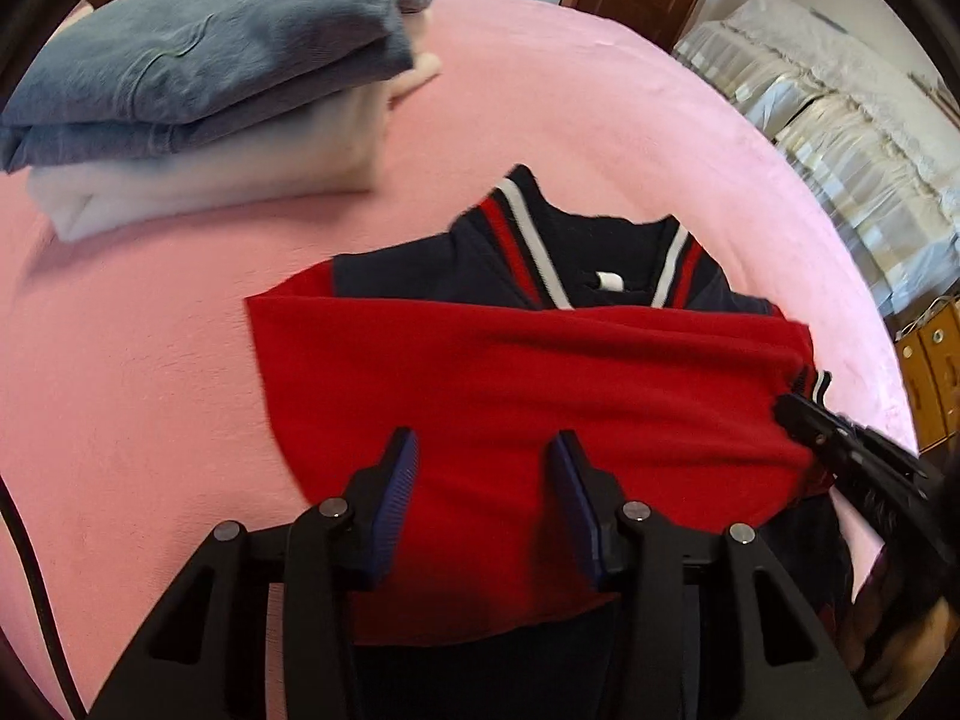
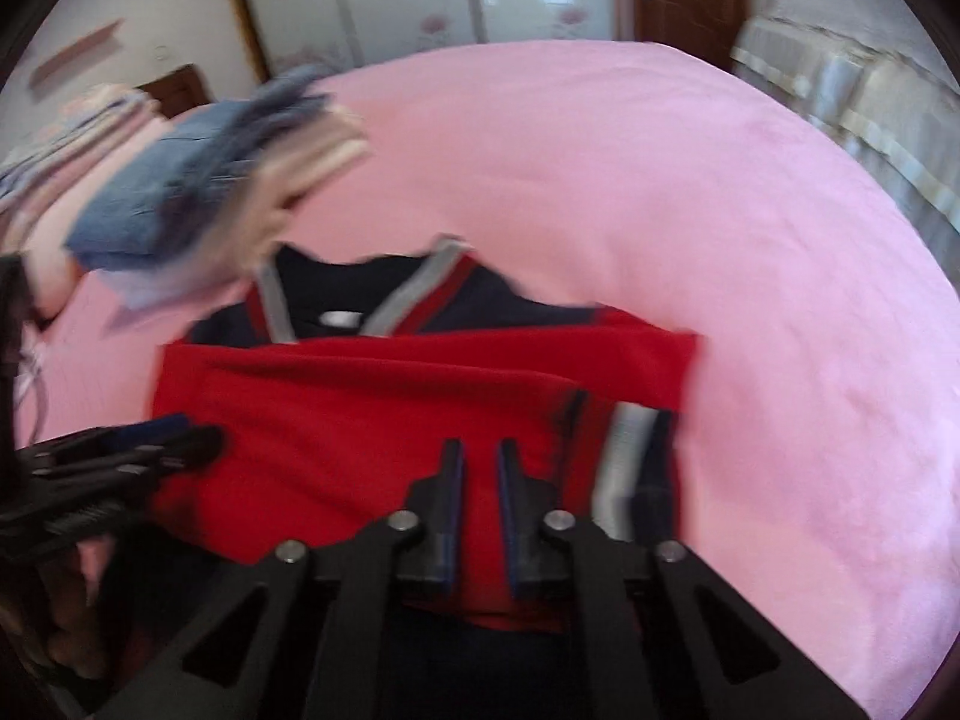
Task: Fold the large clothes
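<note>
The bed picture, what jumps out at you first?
A bright red and navy jacket with striped collar trim lies partly folded on the pink bed cover, nearest the cameras. Behind it to the left sits a stack of folded clothes, blue jeans on top. The left gripper hangs open above the red cloth.

Left gripper (image 1: 486, 456): matte black plastic frame with two linkage arms per side, each arm pierced by an elongated triangular cut-out. Four round silver pivot screws sit in a row across the linkage. Each finger (image 1: 393, 498) carries a ribbed dark-blue pad on its inner face. A thin black cable runs along the 8 o'clock edge of the left wrist view.

Right gripper (image 2: 480, 468): identical construction, with black frame, four silver pivot screws, triangular cut-outs and narrow blue-edged fingers (image 2: 449, 498). Seen from the left wrist view at 4 o'clock, its black body shows ridged detail.
</note>
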A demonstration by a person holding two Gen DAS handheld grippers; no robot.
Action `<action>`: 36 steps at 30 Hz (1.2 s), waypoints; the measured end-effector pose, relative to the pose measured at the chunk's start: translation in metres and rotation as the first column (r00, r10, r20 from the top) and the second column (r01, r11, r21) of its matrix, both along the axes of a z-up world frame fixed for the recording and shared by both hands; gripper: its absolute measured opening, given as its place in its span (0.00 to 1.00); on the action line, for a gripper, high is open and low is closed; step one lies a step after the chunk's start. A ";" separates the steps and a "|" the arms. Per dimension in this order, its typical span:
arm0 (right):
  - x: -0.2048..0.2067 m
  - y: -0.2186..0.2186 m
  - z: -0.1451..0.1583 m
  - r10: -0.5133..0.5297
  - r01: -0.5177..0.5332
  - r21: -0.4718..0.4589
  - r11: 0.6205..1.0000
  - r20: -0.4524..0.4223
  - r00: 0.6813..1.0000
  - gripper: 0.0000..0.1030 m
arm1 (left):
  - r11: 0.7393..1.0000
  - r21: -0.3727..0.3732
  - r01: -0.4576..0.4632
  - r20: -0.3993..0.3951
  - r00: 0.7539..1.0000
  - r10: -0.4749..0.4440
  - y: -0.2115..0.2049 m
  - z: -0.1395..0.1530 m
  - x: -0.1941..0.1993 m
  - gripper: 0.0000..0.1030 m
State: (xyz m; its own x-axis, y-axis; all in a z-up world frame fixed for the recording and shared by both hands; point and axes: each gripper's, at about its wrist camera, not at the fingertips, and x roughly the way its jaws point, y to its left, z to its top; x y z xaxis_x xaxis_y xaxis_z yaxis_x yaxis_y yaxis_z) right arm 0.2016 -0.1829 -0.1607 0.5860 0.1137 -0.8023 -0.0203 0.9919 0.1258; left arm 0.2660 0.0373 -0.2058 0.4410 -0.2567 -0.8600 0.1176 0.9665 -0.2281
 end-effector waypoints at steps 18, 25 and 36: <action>-0.060 0.012 0.044 0.123 -0.131 0.179 0.975 0.056 0.991 0.03 | 0.997 -0.068 0.029 0.020 0.999 -0.028 0.001 0.046 -0.054 0.62; -0.079 0.035 0.027 0.150 -0.149 0.150 0.977 0.007 0.989 0.03 | 0.999 0.001 0.035 -0.036 0.999 -0.035 0.001 0.033 -0.085 0.62; -0.143 0.019 0.038 0.138 -0.134 0.146 0.980 -0.013 0.990 0.03 | 0.999 0.017 0.047 -0.021 0.999 -0.046 0.011 0.060 -0.151 0.62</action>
State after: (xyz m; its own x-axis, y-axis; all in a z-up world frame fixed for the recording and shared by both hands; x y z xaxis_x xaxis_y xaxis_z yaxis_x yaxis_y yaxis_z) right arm 0.0588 -0.1639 -0.1226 0.5389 0.3065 -0.7846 -0.1492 0.9514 0.2693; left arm 0.1152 0.0480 -0.1455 0.4111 -0.2610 -0.8734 0.1581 0.9640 -0.2136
